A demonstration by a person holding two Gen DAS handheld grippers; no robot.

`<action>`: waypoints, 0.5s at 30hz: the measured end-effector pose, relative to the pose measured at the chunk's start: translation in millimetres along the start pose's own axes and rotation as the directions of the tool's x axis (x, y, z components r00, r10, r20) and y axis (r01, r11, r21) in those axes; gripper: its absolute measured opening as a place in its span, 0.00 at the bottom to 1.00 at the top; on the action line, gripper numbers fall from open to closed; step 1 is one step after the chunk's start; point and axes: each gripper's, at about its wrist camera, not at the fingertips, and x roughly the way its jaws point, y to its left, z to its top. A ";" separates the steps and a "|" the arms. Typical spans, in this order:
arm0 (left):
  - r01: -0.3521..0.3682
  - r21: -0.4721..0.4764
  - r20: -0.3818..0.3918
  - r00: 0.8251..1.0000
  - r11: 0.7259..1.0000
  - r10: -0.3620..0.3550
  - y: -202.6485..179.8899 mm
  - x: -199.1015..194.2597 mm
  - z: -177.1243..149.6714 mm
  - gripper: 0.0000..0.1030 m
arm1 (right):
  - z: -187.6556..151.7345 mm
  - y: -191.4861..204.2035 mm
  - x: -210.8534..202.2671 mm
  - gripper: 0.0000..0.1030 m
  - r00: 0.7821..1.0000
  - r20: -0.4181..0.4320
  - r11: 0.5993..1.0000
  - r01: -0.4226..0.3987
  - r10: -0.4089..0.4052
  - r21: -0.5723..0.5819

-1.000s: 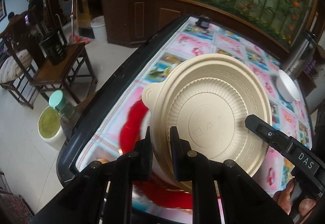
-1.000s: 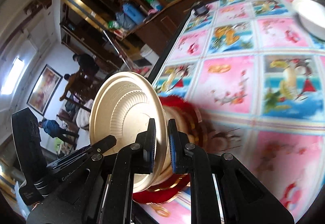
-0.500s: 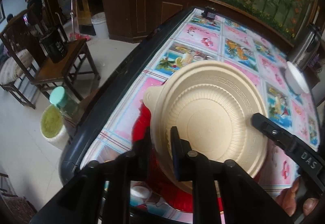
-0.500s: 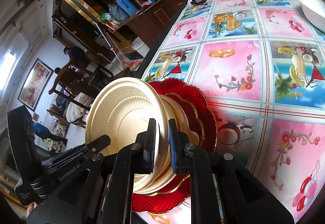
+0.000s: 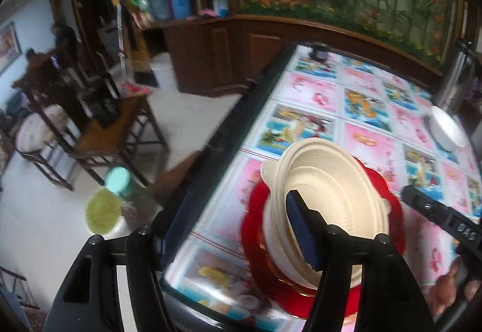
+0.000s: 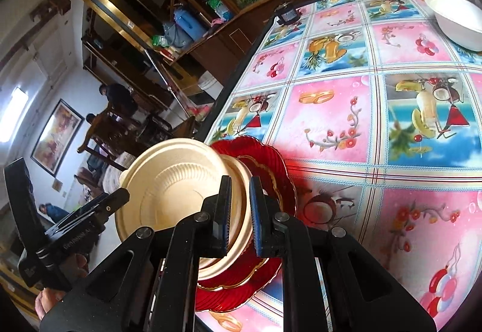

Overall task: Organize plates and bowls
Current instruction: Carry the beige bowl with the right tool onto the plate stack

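A beige bowl (image 5: 331,190) sits nested on other beige bowls on a red scalloped plate (image 5: 256,229) at the table's near left corner. It also shows in the right wrist view (image 6: 171,184), with the red plate (image 6: 271,169) under it. My left gripper (image 5: 229,226) is open, its right finger inside the bowl and the left finger wide off the table edge. My right gripper (image 6: 240,211) has its jaws close around the bowl's rim. A white bowl (image 6: 458,19) rests at the far right of the table.
The table (image 6: 376,109) carries a pink and blue picture cloth. A small dark object (image 6: 287,14) sits at its far edge. A wooden chair (image 5: 99,133) and a green-lidded jar (image 5: 120,181) stand on the floor to the left. A steel flask (image 5: 455,76) stands beyond the white bowl.
The bowl came down from tilted upright onto the stack on the red plate. My left gripper opened and let go of its rim. The right gripper stays at the rim.
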 end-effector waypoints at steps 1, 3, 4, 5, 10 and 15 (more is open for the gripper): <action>0.002 -0.007 -0.016 1.000 1.000 -0.002 0.3 5.2 0.2 0.63 | -0.5 0.0 -0.1 0.12 1.000 0.001 1.000 0.000 0.000 -0.001; -0.007 -0.013 -0.038 0.999 1.000 0.006 0.5 13.2 -1.4 0.63 | -0.3 0.1 -0.5 0.12 1.000 0.001 1.000 -0.008 0.008 -0.006; -0.002 -0.021 -0.054 0.999 1.000 0.001 1.5 18.3 -2.6 0.63 | -0.4 0.2 -0.8 0.12 1.000 0.003 1.000 -0.007 0.007 -0.009; 0.009 -0.032 -0.069 0.998 0.999 -0.011 2.7 22.5 -4.1 0.63 | 0.0 0.3 -1.0 0.12 1.000 0.006 1.000 0.002 -0.002 -0.014; 0.096 -0.082 -0.189 0.976 0.992 -0.110 4.2 51.6 -12.7 0.63 | 0.1 0.5 -1.3 0.12 1.000 0.009 1.000 0.004 -0.004 -0.014; 0.186 -0.170 -0.263 0.938 0.968 -0.226 14.5 66.3 -20.7 0.63 | -1.1 2.1 1.2 0.12 1.000 0.002 1.000 0.005 -0.005 -0.020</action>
